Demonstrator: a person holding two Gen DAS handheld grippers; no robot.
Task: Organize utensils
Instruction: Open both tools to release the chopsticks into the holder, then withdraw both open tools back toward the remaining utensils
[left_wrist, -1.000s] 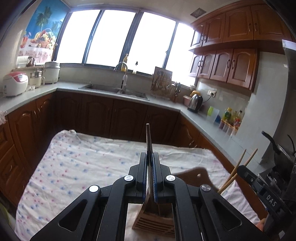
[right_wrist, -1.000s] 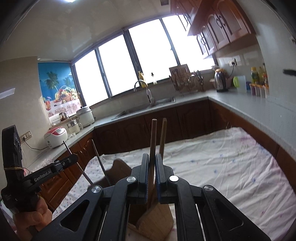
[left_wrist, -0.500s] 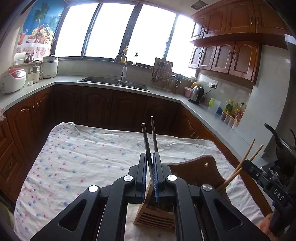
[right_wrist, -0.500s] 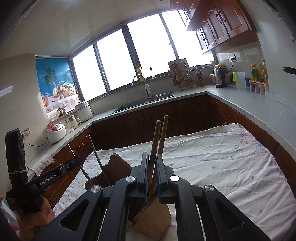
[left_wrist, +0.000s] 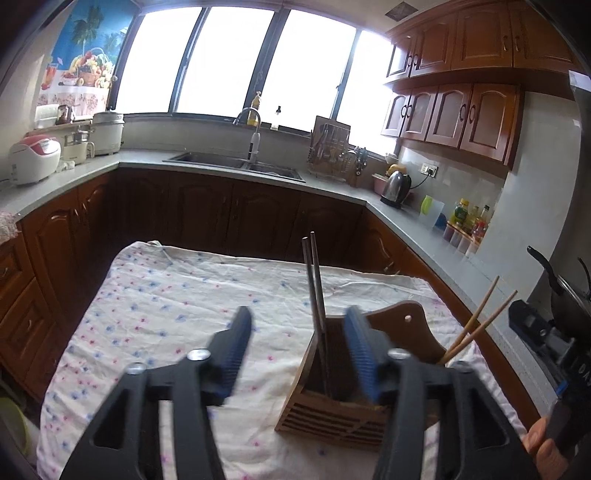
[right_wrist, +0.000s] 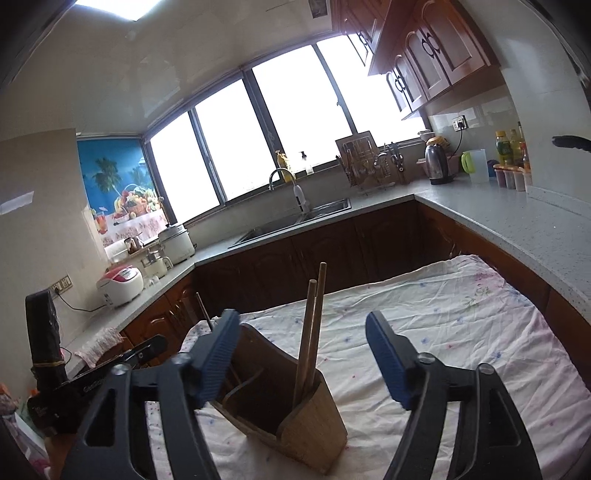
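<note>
A wooden utensil holder (left_wrist: 332, 413) stands on the cloth-covered table, and it also shows in the right wrist view (right_wrist: 295, 417). Two dark metal chopsticks (left_wrist: 314, 291) stand in its left compartment. Two wooden chopsticks (right_wrist: 312, 332) stand in its right compartment, and they lean out to the right in the left wrist view (left_wrist: 476, 321). My left gripper (left_wrist: 299, 354) is open and empty, its jaws spread either side of the metal chopsticks. My right gripper (right_wrist: 303, 362) is open and empty, its jaws spread either side of the wooden chopsticks.
The table wears a white floral cloth (left_wrist: 166, 314). Dark wood cabinets and a grey counter with a sink (left_wrist: 236, 162) wrap around behind. A kettle (left_wrist: 397, 186), bottles and a rice cooker (left_wrist: 33, 158) stand on the counter.
Both grippers were shut on their chopsticks and have opened wide. Both pairs of chopsticks now stand free in the holder.
</note>
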